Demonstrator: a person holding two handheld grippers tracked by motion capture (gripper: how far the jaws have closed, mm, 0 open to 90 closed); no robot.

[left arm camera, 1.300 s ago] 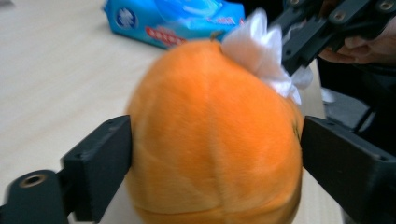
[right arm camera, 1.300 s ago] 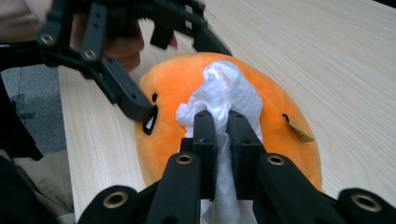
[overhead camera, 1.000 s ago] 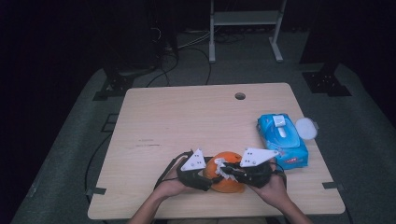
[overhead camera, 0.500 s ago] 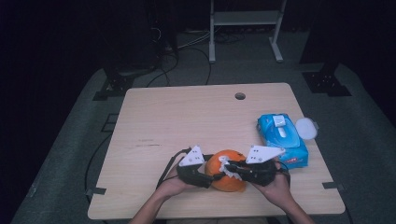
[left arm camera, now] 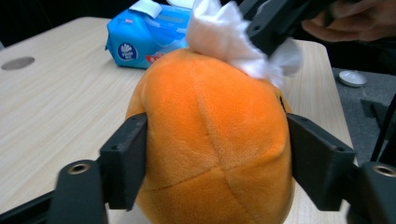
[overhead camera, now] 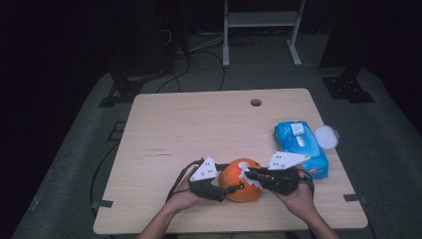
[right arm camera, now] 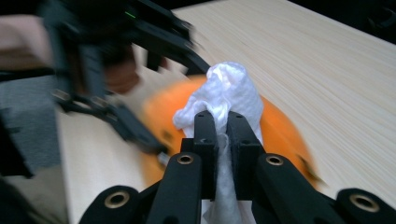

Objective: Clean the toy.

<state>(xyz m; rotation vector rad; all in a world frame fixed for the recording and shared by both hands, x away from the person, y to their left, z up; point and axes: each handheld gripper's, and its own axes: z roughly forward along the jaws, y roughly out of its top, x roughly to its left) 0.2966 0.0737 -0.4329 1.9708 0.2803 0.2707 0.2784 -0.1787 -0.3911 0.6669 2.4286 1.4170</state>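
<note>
An orange plush ball (overhead camera: 242,189) rests on the wooden table (overhead camera: 209,124) near its front edge. My left gripper (overhead camera: 226,191) is shut on it, and in the left gripper view its jaws (left arm camera: 219,161) press the two sides of the plush ball (left arm camera: 210,126). My right gripper (overhead camera: 247,177) comes in from the right, shut on a crumpled white tissue (right arm camera: 229,88). The tissue (left arm camera: 224,37) lies on top of the ball. In the right gripper view the right gripper (right arm camera: 220,123) pinches the tissue above the blurred orange ball (right arm camera: 280,126).
A blue wipe pack (overhead camera: 301,147) lies to the right of the hands, with a small white lid (overhead camera: 326,137) at the table's right edge. A round hole (overhead camera: 256,102) sits near the table's far edge. Cables trail from both grippers.
The right gripper has shifted slightly to the right with the tissue still on the ball's top. The left gripper keeps its hold in the same place.
</note>
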